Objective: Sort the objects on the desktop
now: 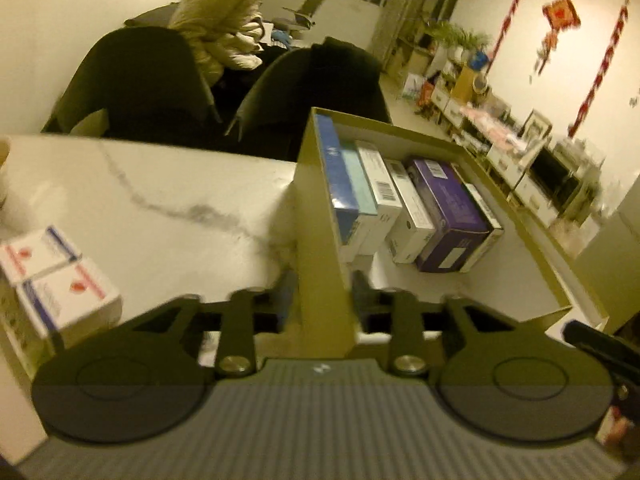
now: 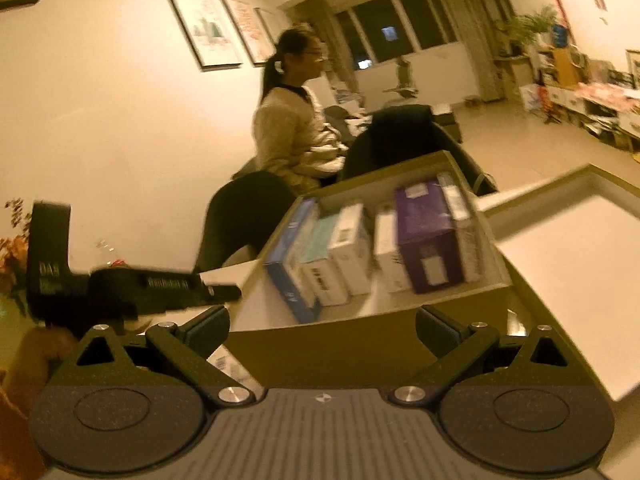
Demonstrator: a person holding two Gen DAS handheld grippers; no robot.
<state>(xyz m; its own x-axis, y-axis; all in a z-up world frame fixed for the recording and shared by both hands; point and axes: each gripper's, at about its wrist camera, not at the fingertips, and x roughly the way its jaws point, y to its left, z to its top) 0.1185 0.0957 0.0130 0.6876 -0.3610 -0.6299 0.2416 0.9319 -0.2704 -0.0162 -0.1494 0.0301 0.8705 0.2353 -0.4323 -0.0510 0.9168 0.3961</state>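
A shallow cardboard box (image 1: 316,216) holds several small cartons standing in a row, among them a blue one (image 1: 336,184) and a purple one (image 1: 448,212). My left gripper (image 1: 323,292) is shut on the box's near wall, one finger on each side of it. In the right wrist view the same box (image 2: 332,344) sits tilted in front of my right gripper (image 2: 323,332), which is open with its fingers spread wide at the box's near wall. The purple carton (image 2: 428,236) and the blue carton (image 2: 286,272) show inside.
Two white cartons with red marks (image 1: 60,276) lie on the marble table (image 1: 160,200) at left. A flat box lid (image 2: 560,264) lies at right. Dark chairs (image 1: 304,92) and a seated person (image 2: 296,132) are beyond the table. The left gripper's body (image 2: 120,284) shows at left.
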